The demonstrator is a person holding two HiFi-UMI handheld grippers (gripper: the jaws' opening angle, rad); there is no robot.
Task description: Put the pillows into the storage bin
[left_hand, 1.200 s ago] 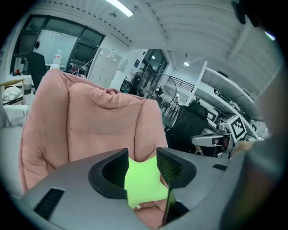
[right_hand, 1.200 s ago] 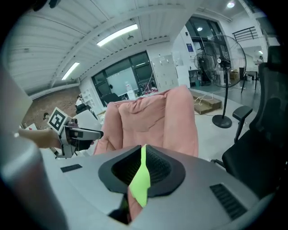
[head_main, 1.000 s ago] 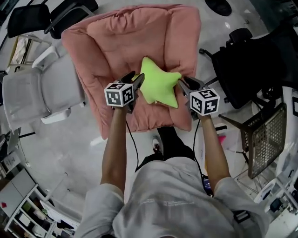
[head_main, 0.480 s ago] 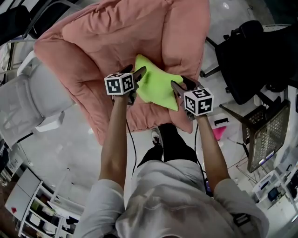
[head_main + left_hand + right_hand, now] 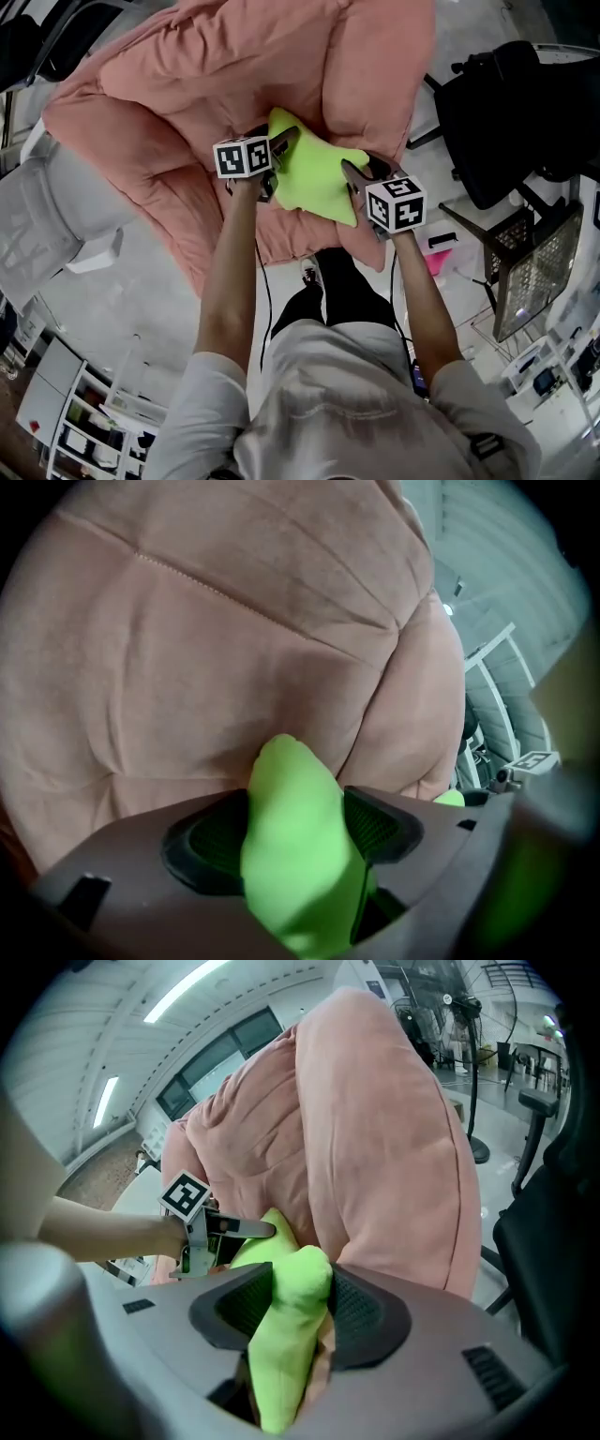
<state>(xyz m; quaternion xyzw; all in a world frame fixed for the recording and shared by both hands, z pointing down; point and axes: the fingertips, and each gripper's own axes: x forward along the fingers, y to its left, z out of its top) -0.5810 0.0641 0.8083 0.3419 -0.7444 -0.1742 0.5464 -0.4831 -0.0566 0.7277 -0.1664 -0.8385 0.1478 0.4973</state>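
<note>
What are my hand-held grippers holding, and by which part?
One point of the green star pillow sits in each: left hand-held gripper, jaws just opened wide, looks loose; right hand-held gripper, jaws just closing slightly, pinches its point.

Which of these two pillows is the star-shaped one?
The small lime-green pillow, with pointed arms like a star. The other is a much larger pink pillow, quilted and roughly rectangular, behind it.

A black office chair (image 5: pixel 506 103) stands at the upper right of the head view. A grey chair (image 5: pixel 47 234) is at the left edge. A wire mesh basket (image 5: pixel 525 272) stands at the right, near a small pink thing (image 5: pixel 439 261) on the grey floor (image 5: pixel 141 309). White shelves (image 5: pixel 84 422) fill the lower left corner. In the right gripper view a standing fan (image 5: pixel 479 1154) shows at the right.
</note>
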